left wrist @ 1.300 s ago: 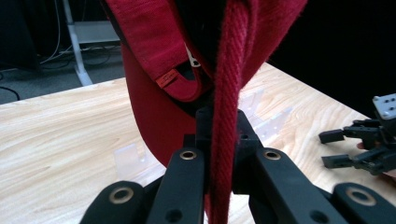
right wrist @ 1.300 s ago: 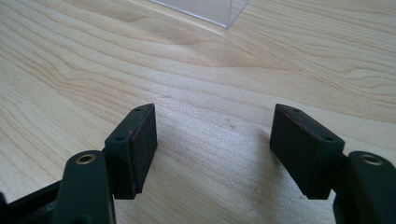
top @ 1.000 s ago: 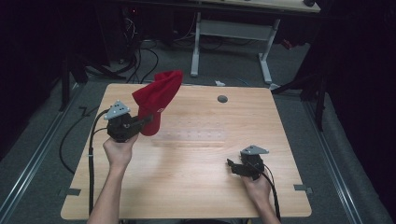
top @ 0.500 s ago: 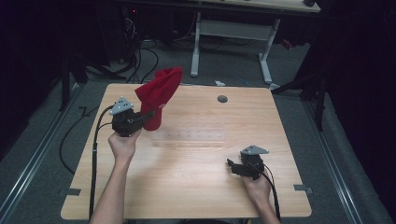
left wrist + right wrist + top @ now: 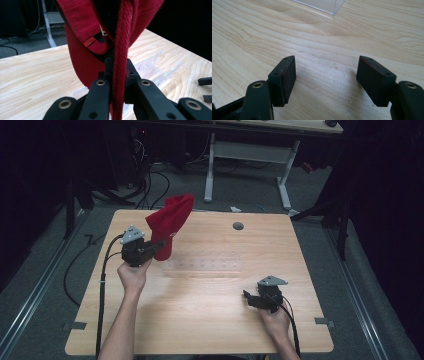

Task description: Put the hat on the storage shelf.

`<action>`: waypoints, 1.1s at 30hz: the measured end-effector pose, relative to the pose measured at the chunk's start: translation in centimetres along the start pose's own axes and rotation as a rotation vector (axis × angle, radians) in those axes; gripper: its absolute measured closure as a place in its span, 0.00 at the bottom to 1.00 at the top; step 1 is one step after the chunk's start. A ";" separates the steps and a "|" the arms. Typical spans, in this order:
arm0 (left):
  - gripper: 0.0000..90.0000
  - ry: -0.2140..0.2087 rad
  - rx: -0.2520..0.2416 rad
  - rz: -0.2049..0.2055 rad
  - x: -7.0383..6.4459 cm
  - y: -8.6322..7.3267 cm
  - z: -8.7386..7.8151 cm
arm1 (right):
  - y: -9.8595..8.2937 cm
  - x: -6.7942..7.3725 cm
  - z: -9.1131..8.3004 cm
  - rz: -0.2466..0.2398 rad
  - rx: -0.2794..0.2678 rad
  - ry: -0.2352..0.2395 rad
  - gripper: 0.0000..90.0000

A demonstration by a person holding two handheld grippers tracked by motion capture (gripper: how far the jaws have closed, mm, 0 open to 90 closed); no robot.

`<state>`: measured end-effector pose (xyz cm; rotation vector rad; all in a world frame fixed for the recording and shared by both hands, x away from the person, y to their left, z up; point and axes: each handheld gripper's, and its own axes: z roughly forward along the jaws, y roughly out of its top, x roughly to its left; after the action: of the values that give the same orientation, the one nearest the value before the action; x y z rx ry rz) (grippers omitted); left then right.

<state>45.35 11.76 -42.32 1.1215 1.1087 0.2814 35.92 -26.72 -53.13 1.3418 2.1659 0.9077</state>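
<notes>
Both jaws pinch red cap (image 5: 82, 32) — band (thick) between them.

No text could be read anywhere. The one label was a small orange tag (image 5: 89, 41) sewn on the strap of the red cap (image 5: 82, 57), seen in the left gripper view; its lettering was too small and blurred to make out. A white tag (image 5: 102, 30) behind it showed no legible marks either.

Parted right gripper (image 5: 325, 80) over table (image 5: 249, 32)
</notes>
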 end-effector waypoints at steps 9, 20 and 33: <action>0.95 0.004 -0.009 -0.006 0.3 -0.6 -0.1 | 0.0 0.0 0.0 0.000 0.000 0.000 0.36; 0.95 0.016 -0.021 -0.029 0.4 -1.3 -0.6 | 0.0 0.0 0.0 0.000 0.000 0.000 0.36; 0.94 0.054 0.014 -0.045 0.8 -2.5 -1.4 | 0.0 0.0 0.0 0.002 0.000 0.000 0.36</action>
<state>43.76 11.94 -44.82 1.1055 1.1840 0.2708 35.90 -26.69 -53.13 1.3446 2.1651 0.9088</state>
